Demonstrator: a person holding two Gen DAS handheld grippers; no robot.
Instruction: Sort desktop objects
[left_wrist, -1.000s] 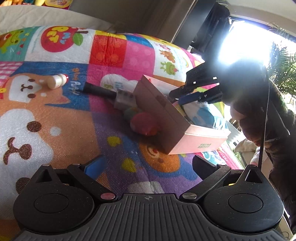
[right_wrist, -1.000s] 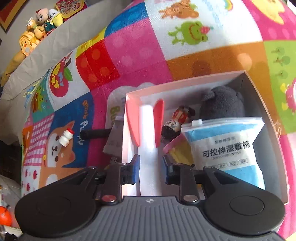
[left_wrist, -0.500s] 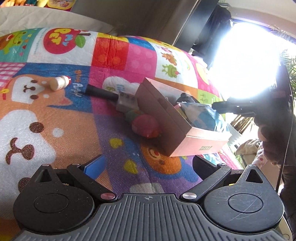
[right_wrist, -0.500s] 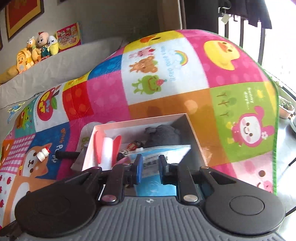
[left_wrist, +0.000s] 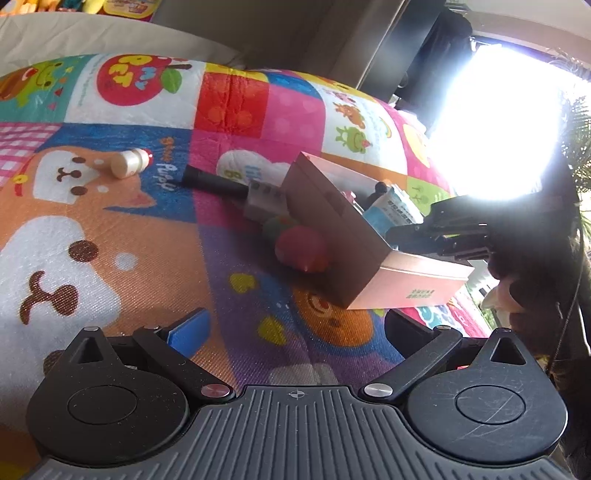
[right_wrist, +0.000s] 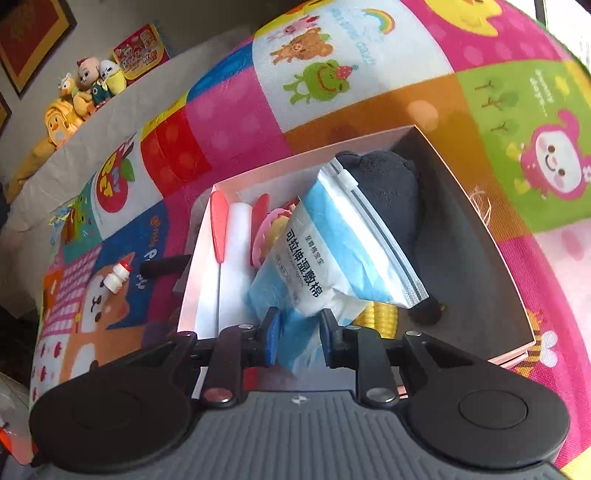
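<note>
Left wrist view: the left gripper (left_wrist: 295, 325) hangs over the colourful mat (left_wrist: 110, 229), jaws wide with nothing in them. The pink box (left_wrist: 369, 266) is the landmark. Touching its left wall is a red ball (left_wrist: 301, 249), just behind that a grey block (left_wrist: 266, 201) on a black handle (left_wrist: 214, 182), and a little white bottle (left_wrist: 129, 162) lies well off to the left.

Right wrist view: the right gripper (right_wrist: 299, 332) sits over the box's (right_wrist: 476, 236) near edge. Its narrow jaws are opening, with the blue-and-white wipes pack (right_wrist: 325, 254) between them; can't tell if the pads touch it. The pack leans on a dark plush toy (right_wrist: 391, 184) at the box's back.
</note>
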